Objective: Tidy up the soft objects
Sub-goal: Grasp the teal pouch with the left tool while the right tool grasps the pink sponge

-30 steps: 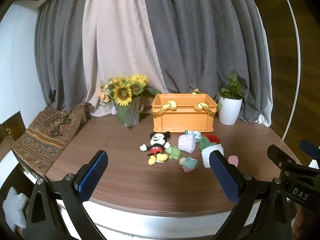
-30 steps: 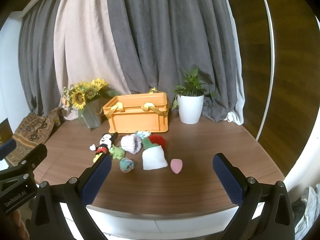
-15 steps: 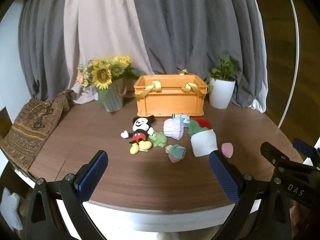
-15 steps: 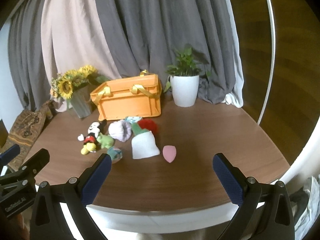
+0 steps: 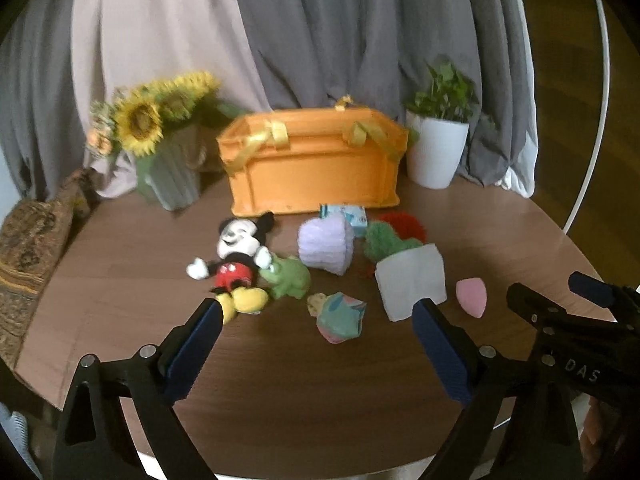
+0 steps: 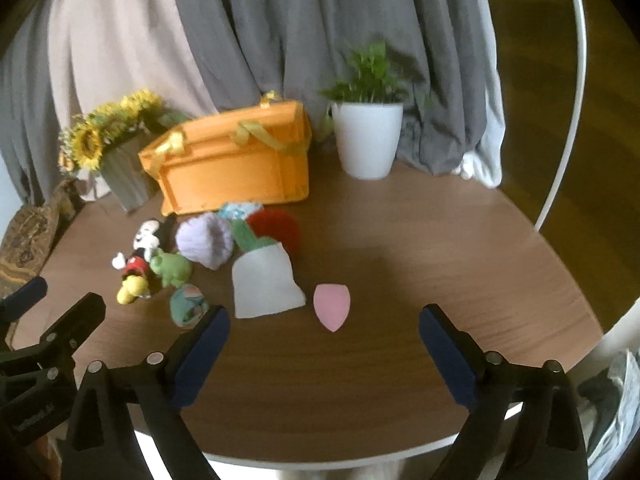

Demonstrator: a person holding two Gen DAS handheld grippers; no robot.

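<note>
An orange crate (image 5: 316, 164) (image 6: 236, 164) with yellow ribbon handles stands at the back of the round wooden table (image 5: 300, 392). In front of it lie a mouse plush (image 5: 236, 260), a green frog (image 5: 288, 276), a lilac knitted piece (image 5: 326, 246), a green and a red fluffy piece (image 5: 390, 236), a white cloth (image 5: 412, 280) (image 6: 264, 284), a pastel ball (image 5: 340, 316) and a pink sponge (image 6: 331, 306). My left gripper (image 5: 318, 314) is open, jaws closing, just short of the pastel ball. My right gripper (image 6: 324, 320) is open, jaws closing, the pink sponge lying just ahead.
A sunflower vase (image 5: 168, 160) stands left of the crate and a white plant pot (image 5: 436, 152) to its right. A patterned cloth (image 5: 28, 244) hangs over the table's left edge. Grey and beige curtains close the back.
Both grippers have come forward and down over the table towards the soft things, which now look larger. Their jaws stand slightly narrower than before.
</note>
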